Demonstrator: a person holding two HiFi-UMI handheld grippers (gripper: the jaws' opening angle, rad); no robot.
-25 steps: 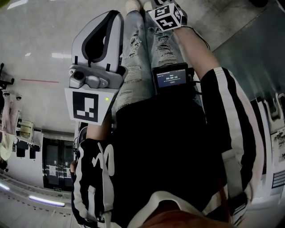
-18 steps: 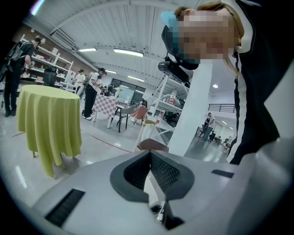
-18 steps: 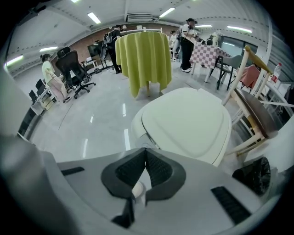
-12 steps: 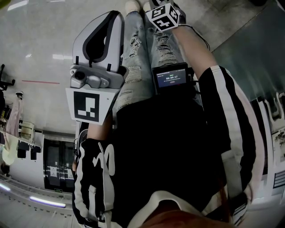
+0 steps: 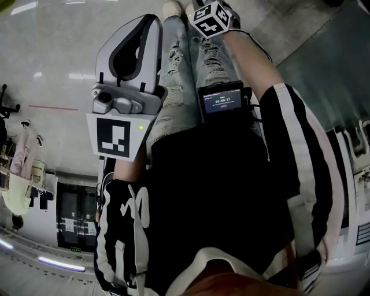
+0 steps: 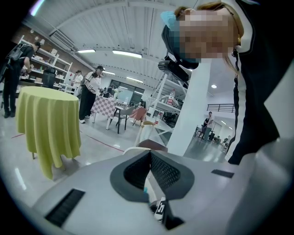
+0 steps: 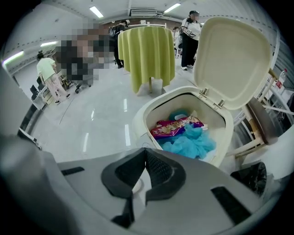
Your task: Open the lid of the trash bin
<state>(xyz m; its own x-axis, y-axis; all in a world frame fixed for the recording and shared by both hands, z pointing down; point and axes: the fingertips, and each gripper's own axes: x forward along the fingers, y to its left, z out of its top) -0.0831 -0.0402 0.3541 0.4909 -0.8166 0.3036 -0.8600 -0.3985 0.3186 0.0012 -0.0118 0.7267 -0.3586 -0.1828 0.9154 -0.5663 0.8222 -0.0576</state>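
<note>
The cream trash bin stands on the floor just past my right gripper. Its lid is swung up and back on its hinges. Inside lie a blue mesh bundle and a purple snack packet. My right gripper is shut with nothing in it, apart from the bin's rim. In the head view only its marker cube shows, by my knees. My left gripper is shut and empty too. It is held up at my left side, pointing away from the bin, which does not appear in that view.
A round table draped in yellow-green cloth stands behind the bin and also shows at the left. People stand around it. A black mesh basket sits right of the bin. A white pillar and chairs lie ahead of the left gripper.
The right gripper's marker cube has shifted slightly upward in the head view. The left gripper has barely moved.
</note>
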